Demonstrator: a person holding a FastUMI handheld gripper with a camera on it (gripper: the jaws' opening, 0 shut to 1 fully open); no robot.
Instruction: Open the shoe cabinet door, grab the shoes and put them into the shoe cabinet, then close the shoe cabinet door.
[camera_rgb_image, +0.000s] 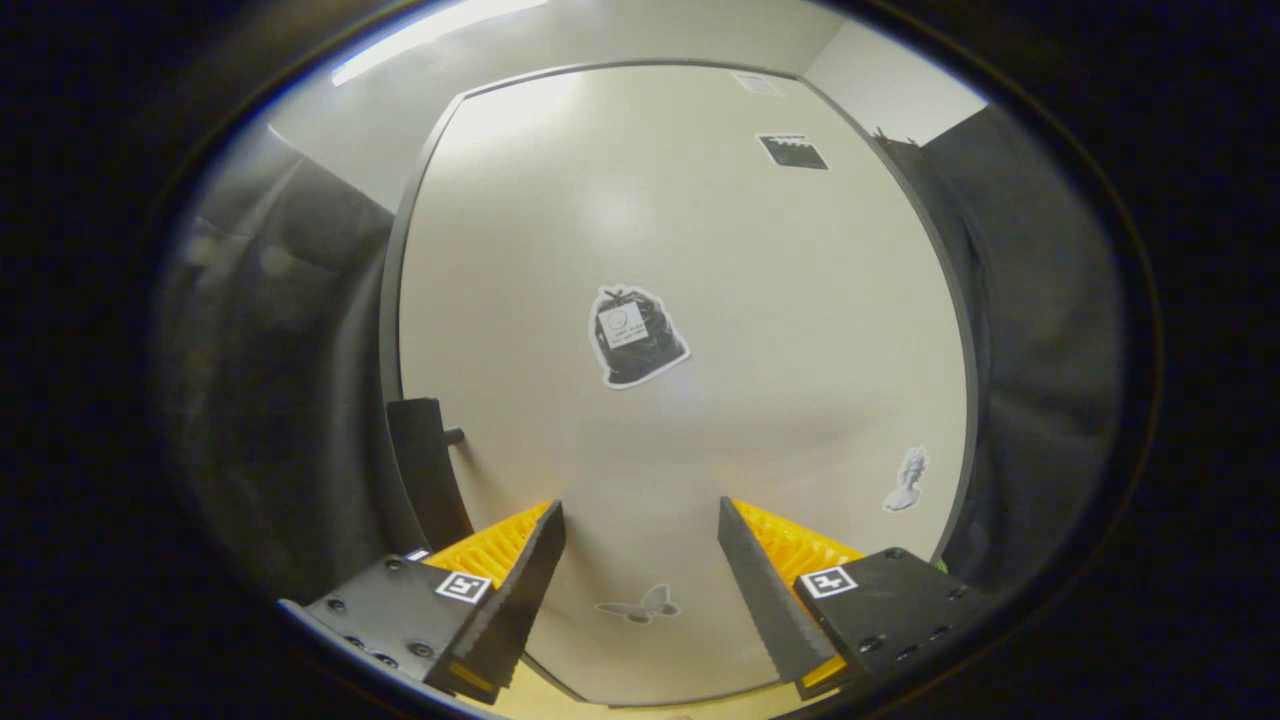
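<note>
The shoe cabinet door (690, 230) is a pale cream panel with a dark rim, and it stands right in front of me, shut as far as I can tell. Its dark handle (425, 465) sticks out at the door's left edge, just beyond my left finger. My gripper (640, 520) is open, nothing between its fingers, and the tips sit close to the door's lower part. Stickers lie on the door: a black bag (633, 335) at its middle, a butterfly (640, 606) low between my fingers.
Black cloth walls (1040, 330) flank the cabinet on both sides. A pale wall and a ceiling light strip (430, 35) show above the door. A small grey figure sticker (907, 480) sits near the door's right edge, and a dark label (792, 152) sits near its top.
</note>
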